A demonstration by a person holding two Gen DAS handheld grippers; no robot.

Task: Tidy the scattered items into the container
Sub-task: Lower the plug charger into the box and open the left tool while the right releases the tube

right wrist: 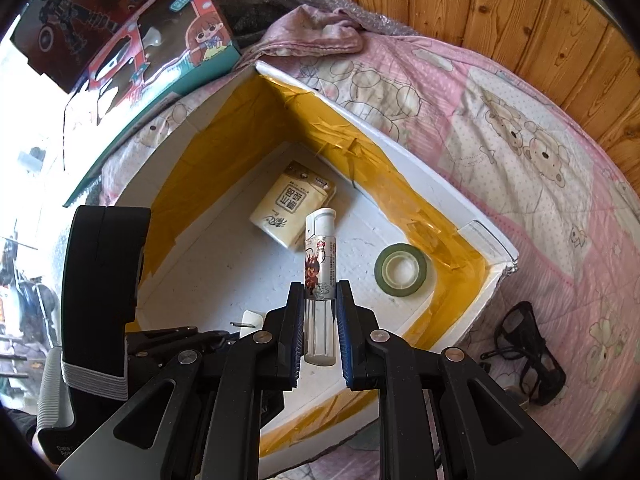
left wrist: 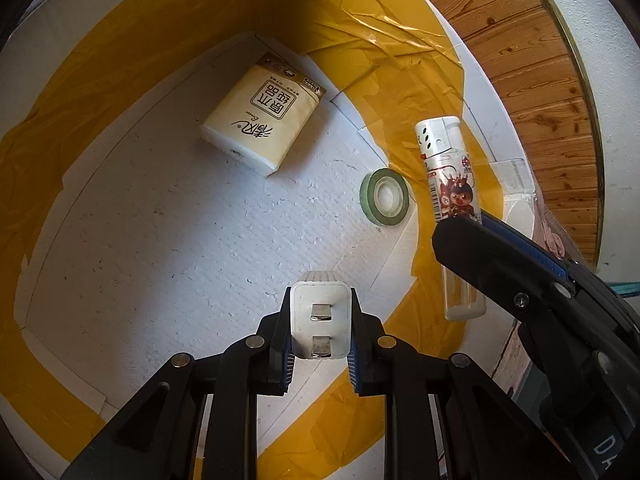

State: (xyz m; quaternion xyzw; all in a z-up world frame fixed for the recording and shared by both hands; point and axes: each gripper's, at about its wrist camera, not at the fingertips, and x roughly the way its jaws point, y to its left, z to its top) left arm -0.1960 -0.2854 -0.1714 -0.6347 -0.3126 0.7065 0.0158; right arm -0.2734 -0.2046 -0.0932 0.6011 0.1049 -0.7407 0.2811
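Over the white foam box [left wrist: 120,240] with yellow-taped walls, my left gripper [left wrist: 320,320] is shut on a white plug adapter [left wrist: 320,320], its two prongs facing the camera. My right gripper [right wrist: 319,312] is shut on a clear lighter [right wrist: 319,256] with a cartoon print, held above the box [right wrist: 460,204]; from the left wrist the lighter [left wrist: 446,176] and the right gripper's fingers [left wrist: 500,264] show at the right. A cream tissue pack [left wrist: 262,114] [right wrist: 292,210] and a green tape roll [left wrist: 385,196] [right wrist: 401,269] lie on the box floor.
The box rests on a pink bear-print bedsheet [right wrist: 540,152]. Black glasses [right wrist: 524,340] lie on the sheet right of the box. Toy boxes [right wrist: 132,36] stand at the far left. A wood-panel wall [right wrist: 500,4] runs behind. The left gripper's body [right wrist: 100,272] sits close at the left.
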